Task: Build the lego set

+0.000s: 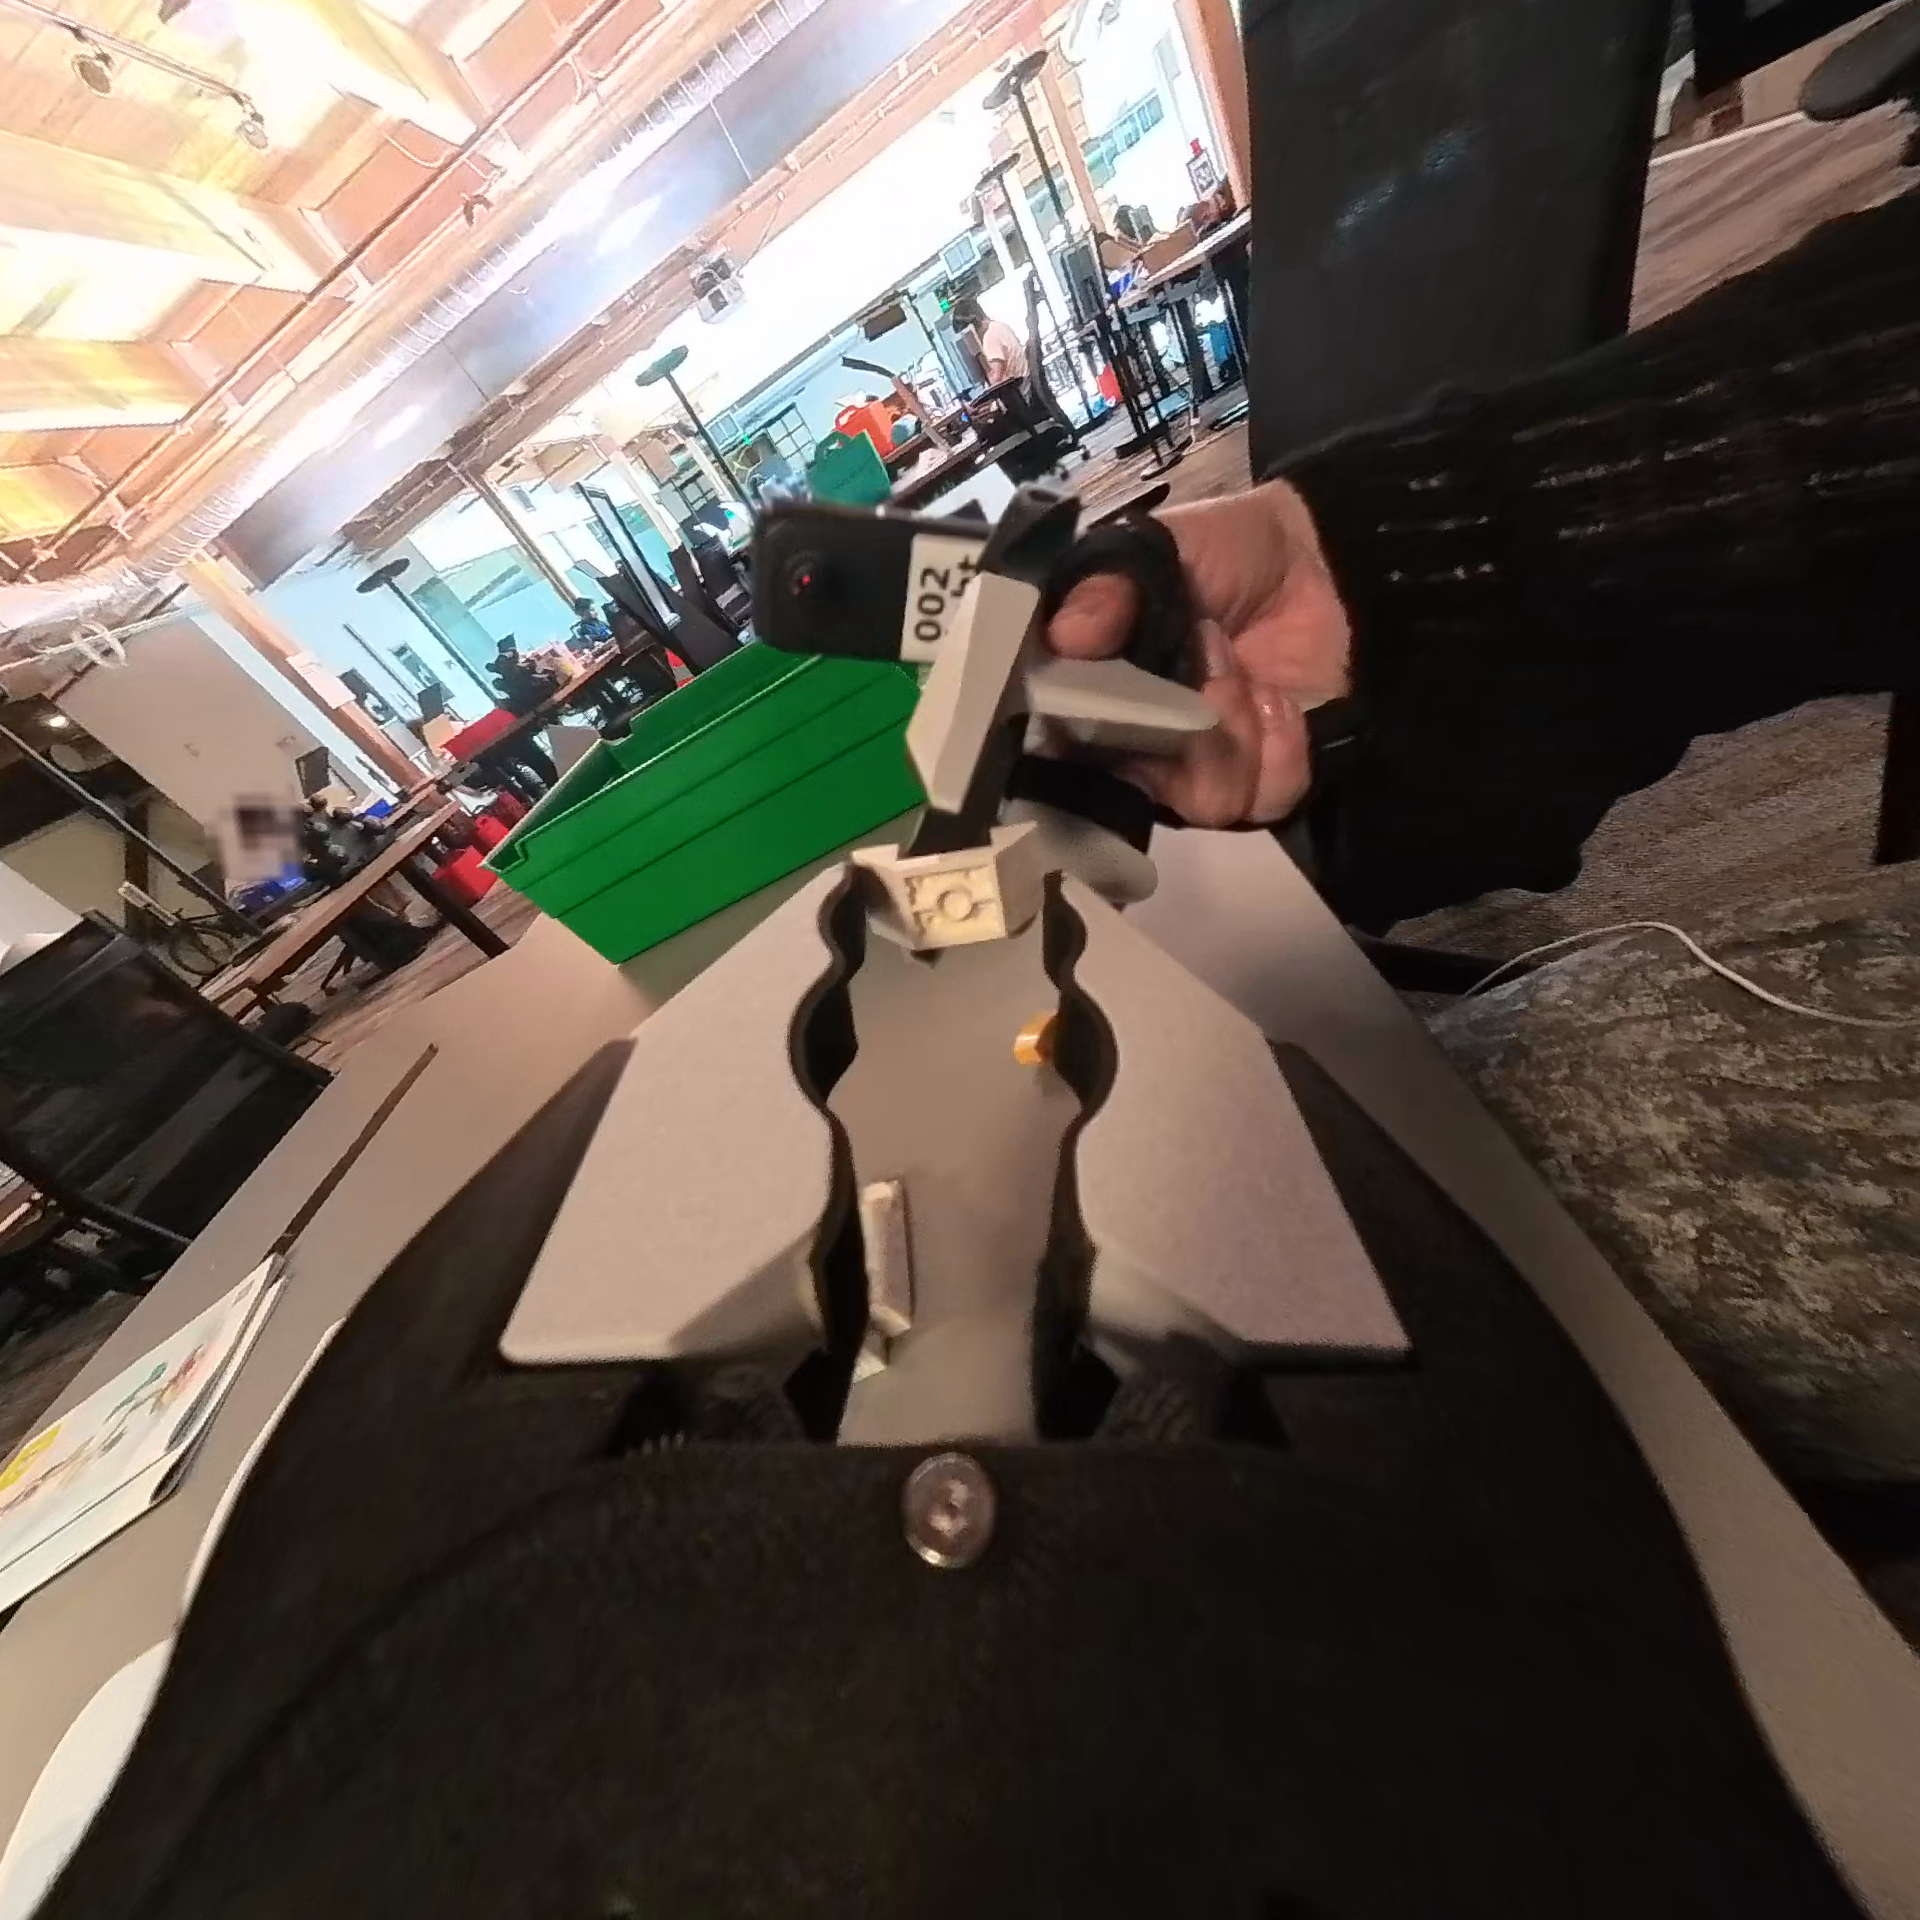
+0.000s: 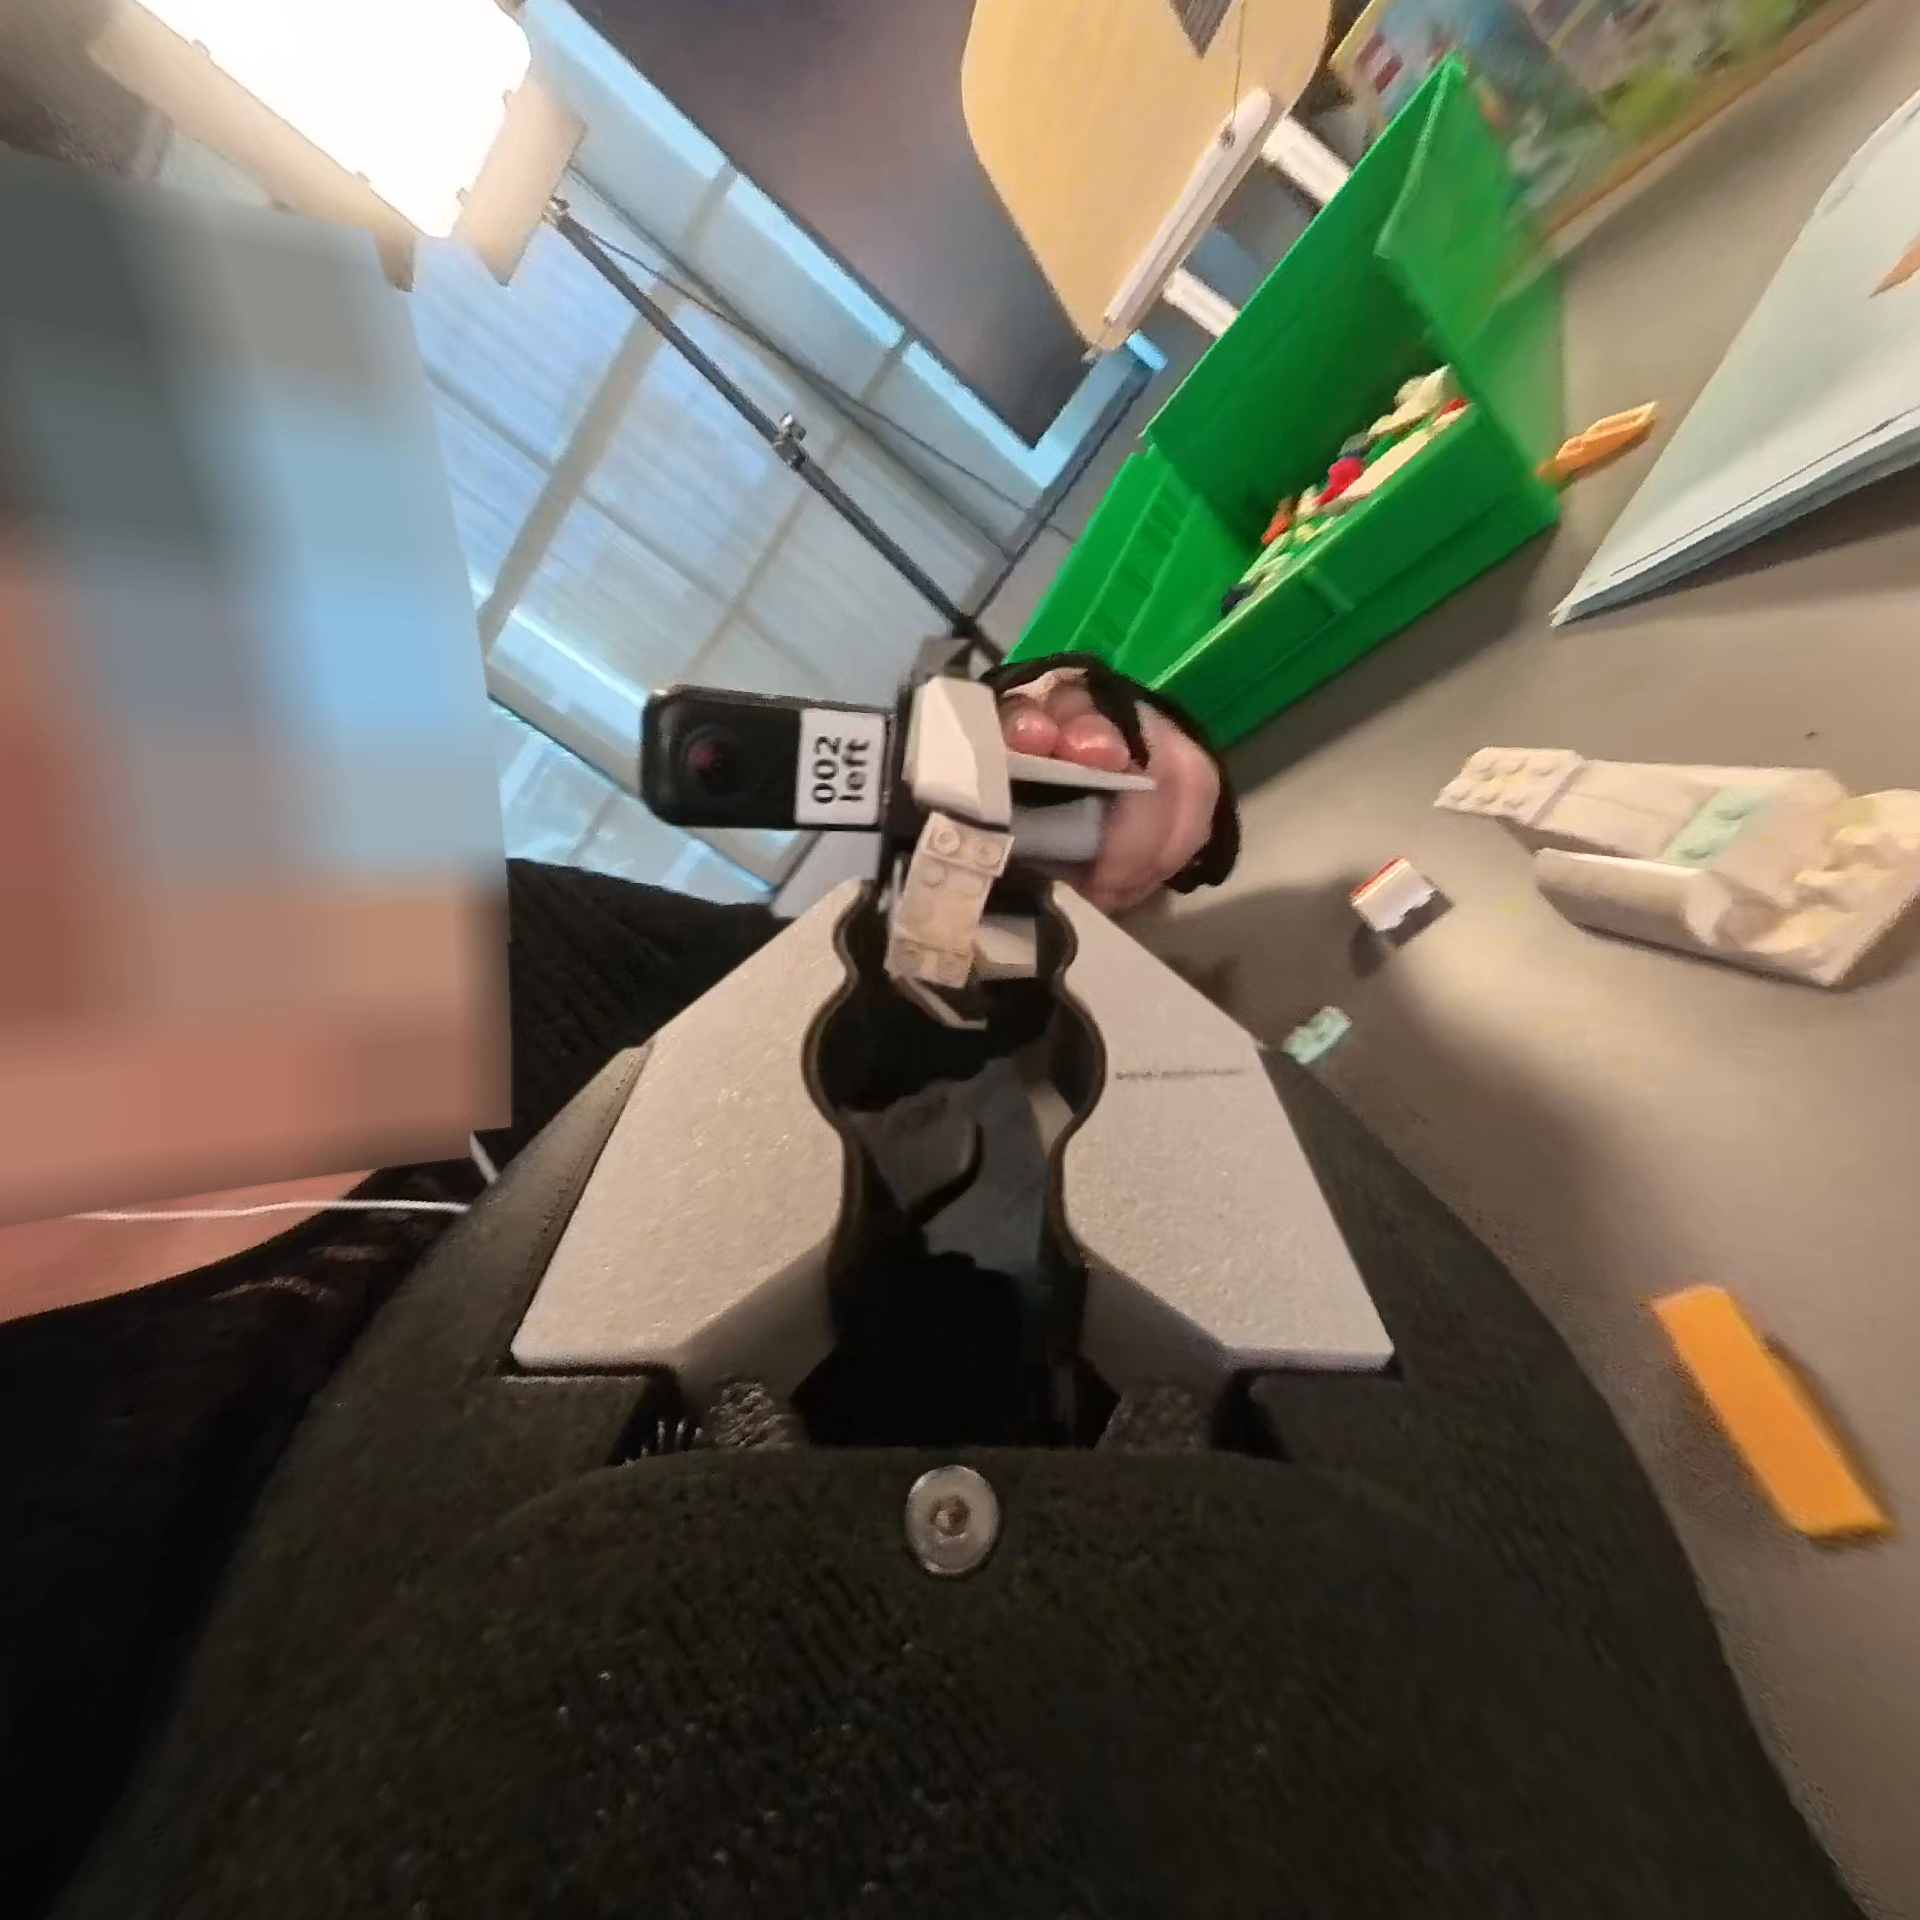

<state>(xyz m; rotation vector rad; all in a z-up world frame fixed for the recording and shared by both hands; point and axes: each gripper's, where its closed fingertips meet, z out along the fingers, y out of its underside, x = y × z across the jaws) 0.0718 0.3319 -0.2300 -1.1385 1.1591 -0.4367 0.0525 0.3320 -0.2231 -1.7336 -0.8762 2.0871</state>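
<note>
Left wrist view: brick (image 1: 951,902) between jaws.

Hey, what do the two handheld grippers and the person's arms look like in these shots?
Each gripper, left gripper and right gripper, has light grey angular fingers with wavy black inner pads on a black textured body with a silver screw. Each carries a black camera and a white label. The person wears a dark knit sleeve.
</note>
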